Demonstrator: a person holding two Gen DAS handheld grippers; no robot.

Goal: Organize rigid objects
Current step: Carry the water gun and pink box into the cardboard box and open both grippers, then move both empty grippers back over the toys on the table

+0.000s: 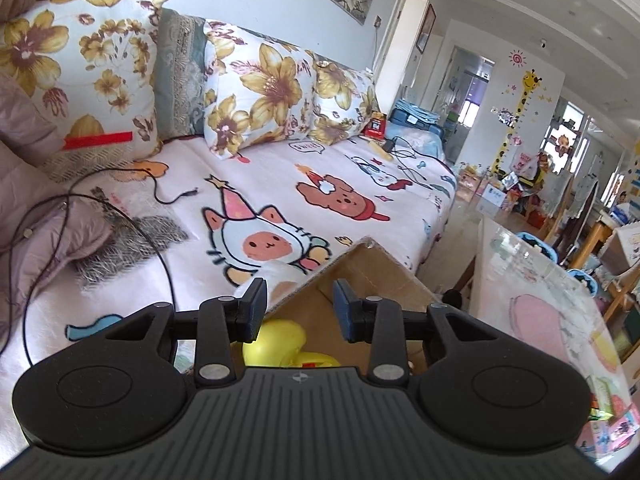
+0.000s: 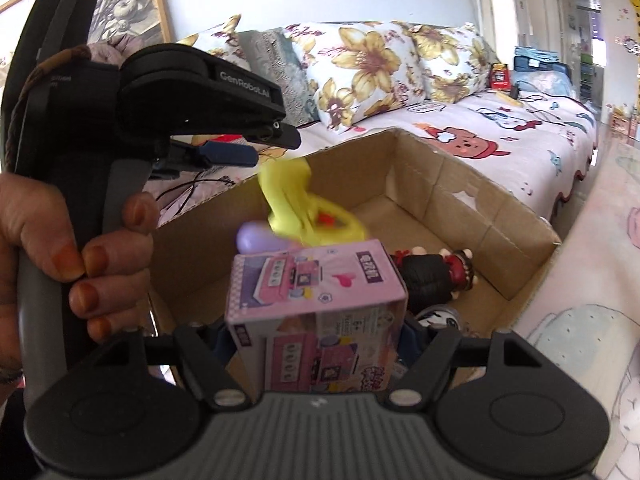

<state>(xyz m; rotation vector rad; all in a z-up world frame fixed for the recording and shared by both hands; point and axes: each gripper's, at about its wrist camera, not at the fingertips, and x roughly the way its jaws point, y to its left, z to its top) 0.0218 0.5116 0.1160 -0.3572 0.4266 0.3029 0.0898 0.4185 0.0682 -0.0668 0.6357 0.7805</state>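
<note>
Item in hand: my right gripper [image 2: 320, 344] clamps the pink toy box [image 2: 316, 312] at lower centre over the cardboard box [image 2: 492, 216]; left gripper [image 1: 299, 312] gapes empty; next, I judge, lower and release.

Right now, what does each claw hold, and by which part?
Right claw grips the pink toy box by its lower side faces. Left claw is open and holds nothing.

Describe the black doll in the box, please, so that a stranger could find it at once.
Look into the open cardboard box in front of the sofa. The black doll lies on the box floor, right of the pink toy carton held by the right gripper. Only it is dark, with red trim.
</note>
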